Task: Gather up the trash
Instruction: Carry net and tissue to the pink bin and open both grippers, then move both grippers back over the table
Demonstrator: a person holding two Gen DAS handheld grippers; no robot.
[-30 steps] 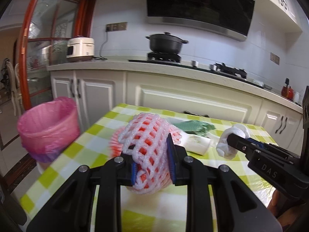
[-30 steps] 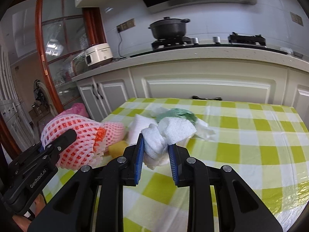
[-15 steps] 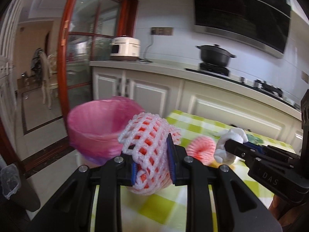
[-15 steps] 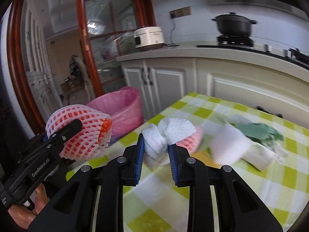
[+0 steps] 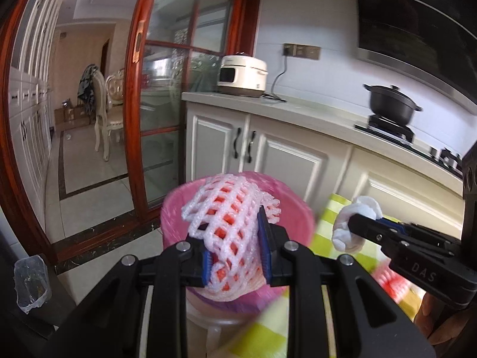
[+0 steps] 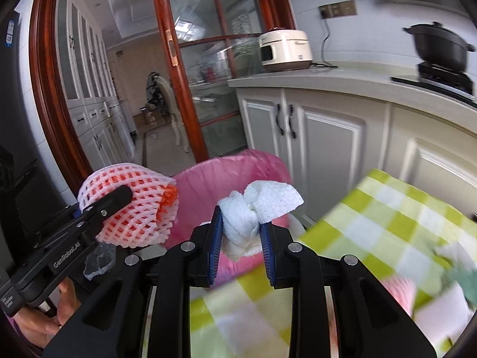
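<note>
My left gripper (image 5: 235,247) is shut on a pink-white foam fruit net (image 5: 231,223), held in front of the pink-lined trash bin (image 5: 295,223) beside the table. In the right wrist view the same foam net (image 6: 134,205) hangs at the left, in front of the bin's left rim. My right gripper (image 6: 241,235) is shut on a crumpled white tissue (image 6: 256,205), held in front of the pink-lined bin (image 6: 208,185) at the table's corner. In the left wrist view that white tissue (image 5: 354,223) shows at the right in the other gripper's fingers.
The table with a green-and-white checked cloth (image 6: 387,223) lies to the right, with more trash blurred on it (image 6: 456,271). White cabinets (image 5: 268,155), a rice cooker (image 5: 241,76) and a black pot (image 5: 390,104) stand behind. A red-framed glass door (image 5: 149,119) is left. A clear plastic scrap (image 5: 29,283) lies low left.
Both grippers have swung left from over the table toward the pink bin, carrying the foam net and the tissue. The bin now sits right behind both held items.
</note>
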